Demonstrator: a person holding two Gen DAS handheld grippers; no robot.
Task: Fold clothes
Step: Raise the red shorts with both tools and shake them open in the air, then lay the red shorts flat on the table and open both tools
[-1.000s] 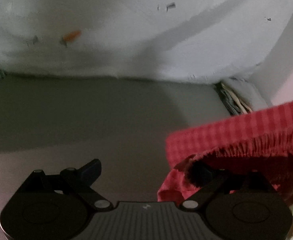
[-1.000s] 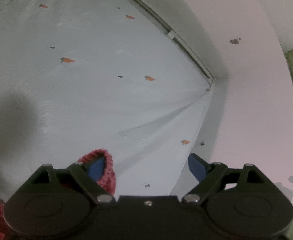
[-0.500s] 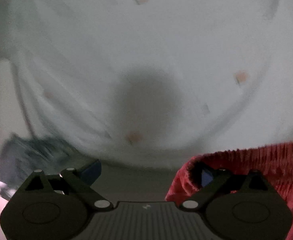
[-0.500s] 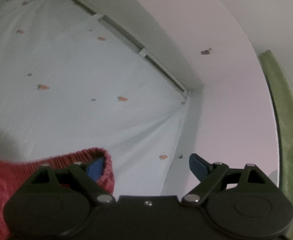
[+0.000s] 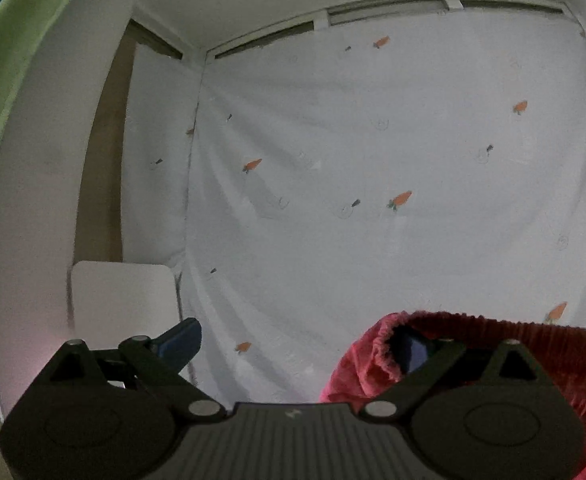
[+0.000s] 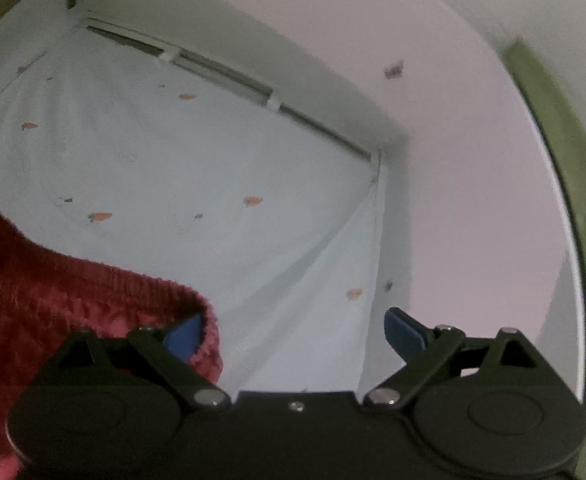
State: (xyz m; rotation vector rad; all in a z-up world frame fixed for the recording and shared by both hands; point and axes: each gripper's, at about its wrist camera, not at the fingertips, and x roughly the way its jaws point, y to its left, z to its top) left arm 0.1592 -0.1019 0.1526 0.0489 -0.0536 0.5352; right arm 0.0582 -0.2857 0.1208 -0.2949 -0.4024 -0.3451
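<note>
Left wrist view: the left gripper point(image 5: 299, 344) stands wide, its right finger hooked inside the gathered waistband of the red garment point(image 5: 533, 344), which hangs raised in front of a white sheet point(image 5: 373, 240) printed with carrots. Right wrist view: the right gripper point(image 6: 293, 330) is likewise spread wide, its left finger tucked inside the red garment's point(image 6: 53, 300) other waistband end; the opposite finger is bare. Judged progress: the garment is lifted and stretched between both grippers, with no fold visible yet, so laying flat and folding remain.

The red garment point(image 5: 493, 344) runs off the lower right edge and covers 1 left fingertip; in the right view it leaves the left edge.
</note>
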